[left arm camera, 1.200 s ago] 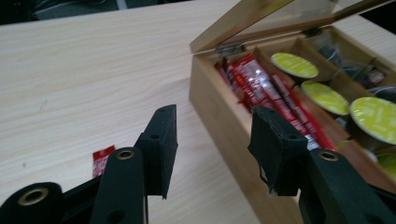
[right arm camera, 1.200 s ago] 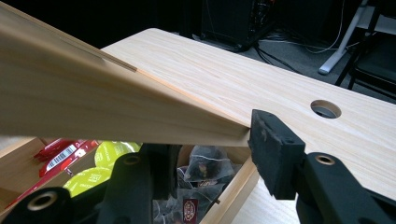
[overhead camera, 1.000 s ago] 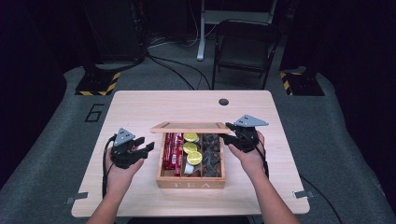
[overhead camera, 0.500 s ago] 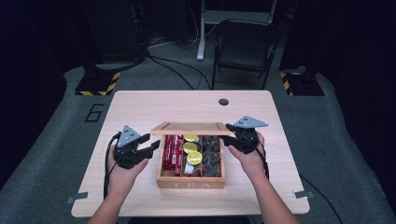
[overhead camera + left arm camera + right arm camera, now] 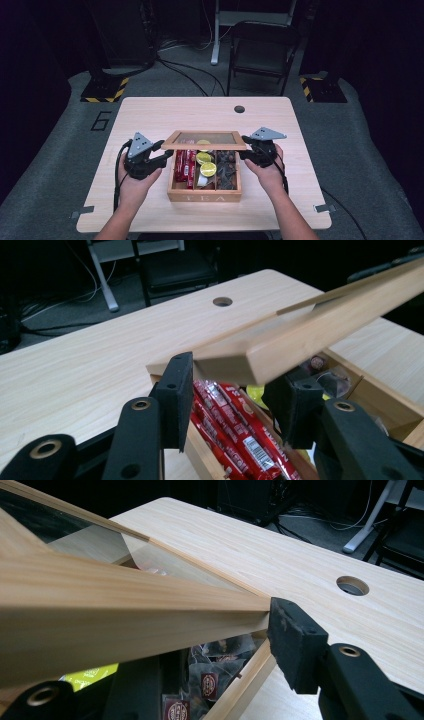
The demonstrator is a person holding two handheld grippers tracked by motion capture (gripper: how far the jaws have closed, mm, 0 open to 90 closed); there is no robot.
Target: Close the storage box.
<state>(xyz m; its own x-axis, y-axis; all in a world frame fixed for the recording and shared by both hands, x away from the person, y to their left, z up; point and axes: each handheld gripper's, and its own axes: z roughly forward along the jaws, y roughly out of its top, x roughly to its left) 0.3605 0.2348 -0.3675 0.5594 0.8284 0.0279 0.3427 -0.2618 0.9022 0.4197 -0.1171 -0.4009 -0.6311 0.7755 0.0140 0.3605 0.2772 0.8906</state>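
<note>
wooden tea box [image 5: 204,192] sitting at table [image 5: 150,112] centre, its glass lid [image 5: 204,140] half raised; right gripper [image 5: 248,151] clamping lid's 3 o'clock corner, left gripper [image 5: 163,151], jaws just narrowing, straddling lid's 9 o'clock corner over red sachets [image 5: 186,165]; contact unclear.

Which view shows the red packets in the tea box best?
The left gripper view: the red packets lie close up, labels readable, just under the raised lid. The high view shows them small in the box's left compartment. In the right gripper view the lid covers that side.

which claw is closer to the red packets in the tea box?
Left. The left claw sits at the box's left edge, right beside the red packets; the right claw is at the opposite edge, across the other compartments.
</note>
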